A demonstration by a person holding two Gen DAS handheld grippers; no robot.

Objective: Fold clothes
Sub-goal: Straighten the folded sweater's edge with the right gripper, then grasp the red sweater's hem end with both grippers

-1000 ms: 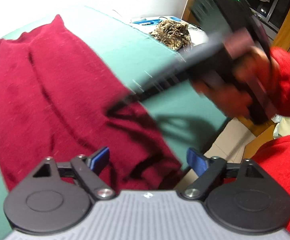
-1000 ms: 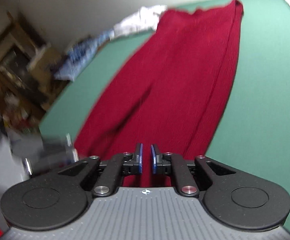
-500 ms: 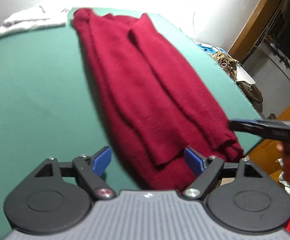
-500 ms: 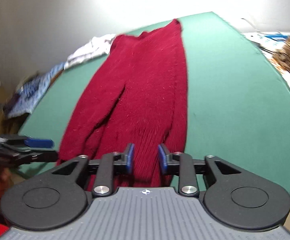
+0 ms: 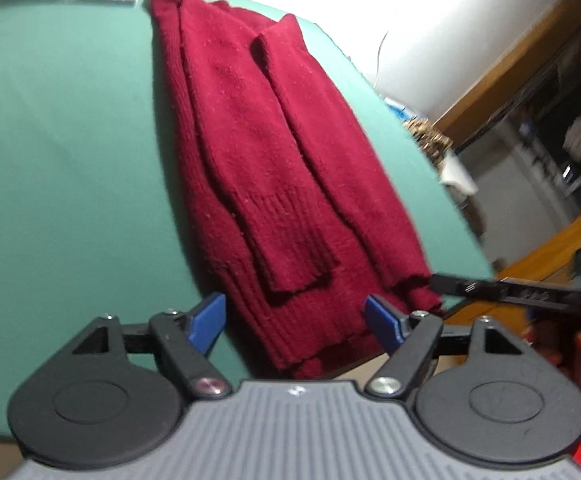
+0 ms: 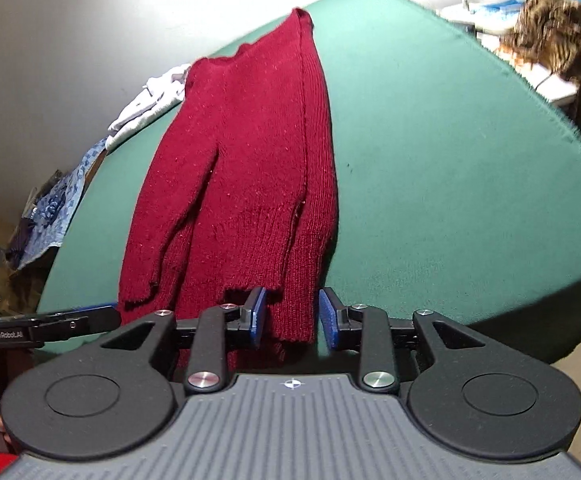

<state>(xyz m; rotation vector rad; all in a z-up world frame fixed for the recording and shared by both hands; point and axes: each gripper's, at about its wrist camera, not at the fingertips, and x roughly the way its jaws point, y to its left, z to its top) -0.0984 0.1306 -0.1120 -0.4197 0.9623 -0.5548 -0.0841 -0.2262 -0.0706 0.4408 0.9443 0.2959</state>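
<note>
We see the sweater (image 5: 274, 168) lying lengthwise on the green table (image 5: 62, 152), sleeves folded in. Left gripper (image 5: 295, 322) spread wide, holding nothing; right gripper (image 6: 292, 318) partly open, straddling the hem.

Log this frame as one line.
phase: pre-grasp at hem | sweater: sleeves folded in, flat on green table | left gripper: open | right gripper: open
</note>
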